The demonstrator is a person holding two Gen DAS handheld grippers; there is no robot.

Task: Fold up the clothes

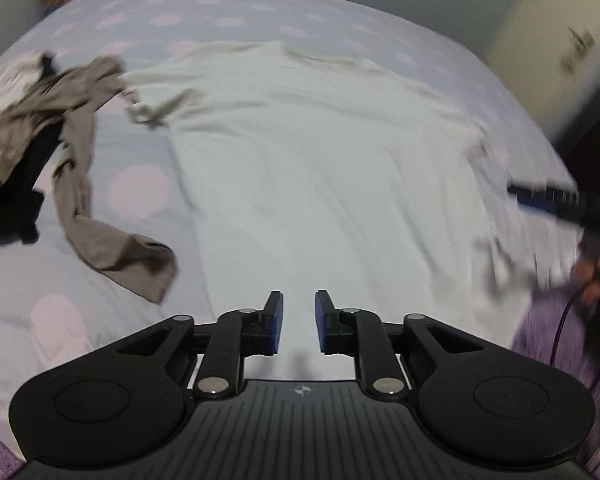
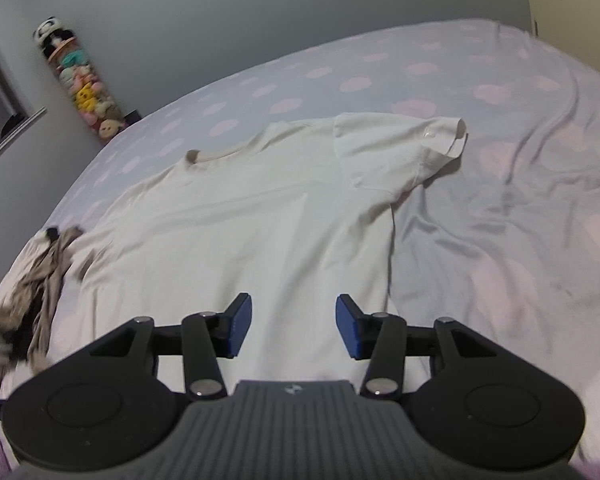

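White T-shirt (image 2: 240, 216) lies flat on the bed (image 2: 500, 208), collar at 12 o'clock, hem nearest both grippers; a heap of tan clothes (image 1: 72, 128) sits at its 9 o'clock. Left gripper (image 1: 299, 322) and right gripper (image 2: 294, 326) hover over the hem, fingers spread, holding nothing. My call: pinch both hem corners together, clear of the bedsheet, and carry the fold evenly toward the collar.

The right tongs (image 2: 294, 326) hang parted over a white T-shirt (image 2: 240, 216) spread flat on the spotted bedsheet (image 2: 500, 200).
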